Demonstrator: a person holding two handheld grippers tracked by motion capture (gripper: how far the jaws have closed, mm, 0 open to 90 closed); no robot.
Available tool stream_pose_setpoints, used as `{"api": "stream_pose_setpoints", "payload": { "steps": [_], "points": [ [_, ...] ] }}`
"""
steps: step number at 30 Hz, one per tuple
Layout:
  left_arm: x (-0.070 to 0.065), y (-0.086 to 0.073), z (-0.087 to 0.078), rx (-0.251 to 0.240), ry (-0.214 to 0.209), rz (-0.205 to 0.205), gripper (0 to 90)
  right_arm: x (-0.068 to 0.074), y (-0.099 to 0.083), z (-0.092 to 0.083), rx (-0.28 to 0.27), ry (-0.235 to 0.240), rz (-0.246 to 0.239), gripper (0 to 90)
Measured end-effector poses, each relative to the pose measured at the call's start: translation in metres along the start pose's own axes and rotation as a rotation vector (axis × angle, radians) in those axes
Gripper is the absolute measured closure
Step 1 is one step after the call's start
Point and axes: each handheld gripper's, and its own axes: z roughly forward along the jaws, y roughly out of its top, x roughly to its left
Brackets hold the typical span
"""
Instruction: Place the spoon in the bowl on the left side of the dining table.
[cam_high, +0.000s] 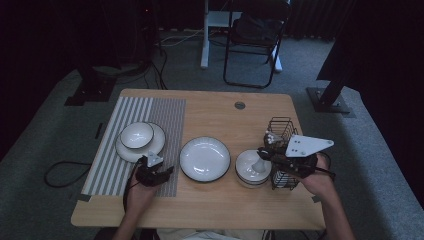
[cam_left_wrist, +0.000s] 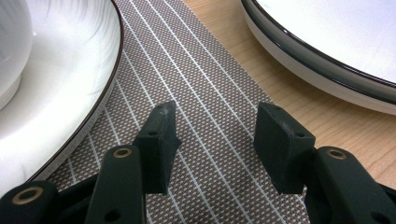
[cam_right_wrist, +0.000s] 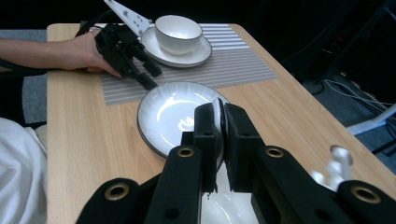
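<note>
Right gripper view: I saw my right tongs (cam_right_wrist: 219, 108) pressed together on the thin, dark-edged rim of a white bowl (cam_right_wrist: 218, 116), one pad inside the wall and one outside.
High view: the bowl sat on top of a short stack at the right of the tabletop (cam_high: 210, 205), between the large empty plate (cam_high: 205, 159) and the black wire rack (cam_high: 281, 127). I could not tell whether it had cleared the stack.
Left tongs (cam_left_wrist: 212, 130): spread and empty, low over the striped placemat (cam_left_wrist: 196, 70), near a plate that carried another bowl (cam_high: 136, 135).
How it should handle: I judged it glazed ceramic, so stiff, fairly heavy for a rim pinch, slippery and easy to chip. Held by one edge, it would want to swing down.
Where to hold: on the rim, with the pads well down the wall, as they were. A shallow bite could slip.
Which way it pointed: mouth up, as far as I could judge. The pinched rim stood edge-on between the pads and ran toward the large plate.
Long axis: none, since it was round. Only its upright axis mattered, so I would keep it level.
</note>
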Motion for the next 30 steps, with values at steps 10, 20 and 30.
{"api": "stream_pose_setpoints", "payload": {
  "steps": [10,20,30],
  "points": [
    [0.000,0.000,0.000,0.001,0.002,0.004,50.4,0.007,0.009,0.020,-0.025,0.045,-0.009,84.4],
    [-0.001,0.000,0.000,0.000,0.000,0.003,50.4,0.010,0.019,0.036,-0.039,0.068,-0.013,84.4],
    [-0.004,-0.001,-0.002,0.002,0.004,0.022,50.5,0.010,0.028,0.057,-0.034,0.076,-0.010,84.4]
  ]
}}
